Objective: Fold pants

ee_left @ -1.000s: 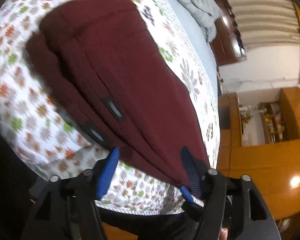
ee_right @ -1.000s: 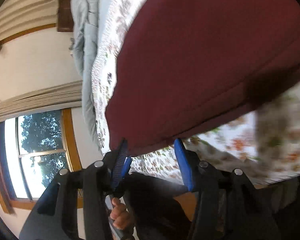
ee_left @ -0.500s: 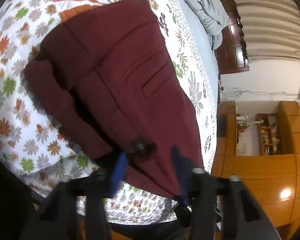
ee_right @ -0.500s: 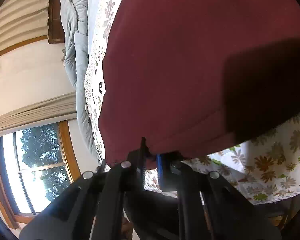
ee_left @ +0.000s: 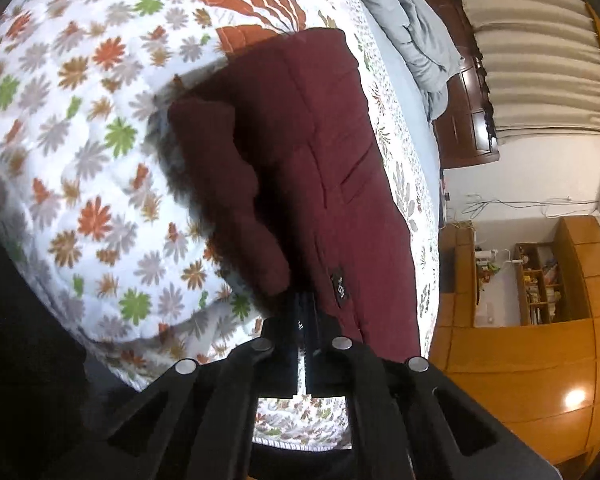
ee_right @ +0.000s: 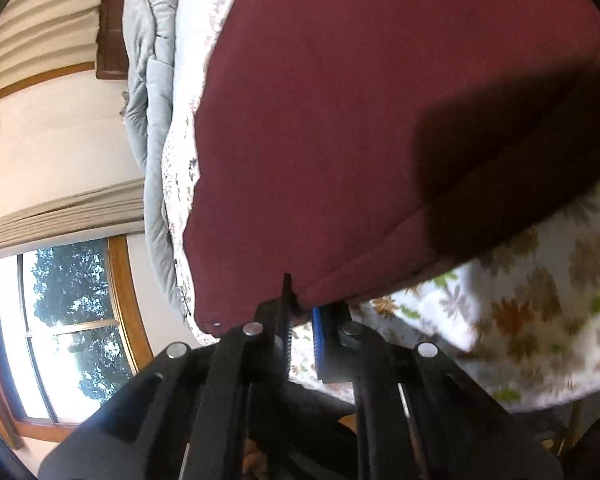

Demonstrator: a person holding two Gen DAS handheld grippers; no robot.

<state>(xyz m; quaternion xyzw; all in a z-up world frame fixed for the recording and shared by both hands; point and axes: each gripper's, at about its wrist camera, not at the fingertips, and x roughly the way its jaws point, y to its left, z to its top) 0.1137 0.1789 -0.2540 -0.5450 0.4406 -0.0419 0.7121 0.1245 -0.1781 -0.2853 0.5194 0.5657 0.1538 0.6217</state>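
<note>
Maroon pants [ee_left: 320, 140] lie on a floral bedspread [ee_left: 80, 140]. In the left wrist view they show a back pocket and a small label near the waist, and one part is bunched in a thick fold on the left. My left gripper [ee_left: 305, 304] is shut, pinching the near edge of the pants beside that label. In the right wrist view the pants [ee_right: 360, 120] fill the upper frame as a flat maroon sheet. My right gripper [ee_right: 300, 308] is shut on their near edge close to a corner, with the fabric caught between its fingers. A dark shadow covers the right part.
The bedspread [ee_right: 520, 300] hangs over the near bed edge. A crumpled grey duvet [ee_left: 416, 28] lies at the far end by a dark wooden headboard [ee_left: 464, 112]. Wooden cabinets [ee_left: 520, 360] stand to the right of the bed. A window [ee_right: 68, 320] with curtains is on the other side.
Both grippers have gone from open to shut on the pants' near edge. The left one has come down and in to the waist, and fabric has bunched into a fold.
</note>
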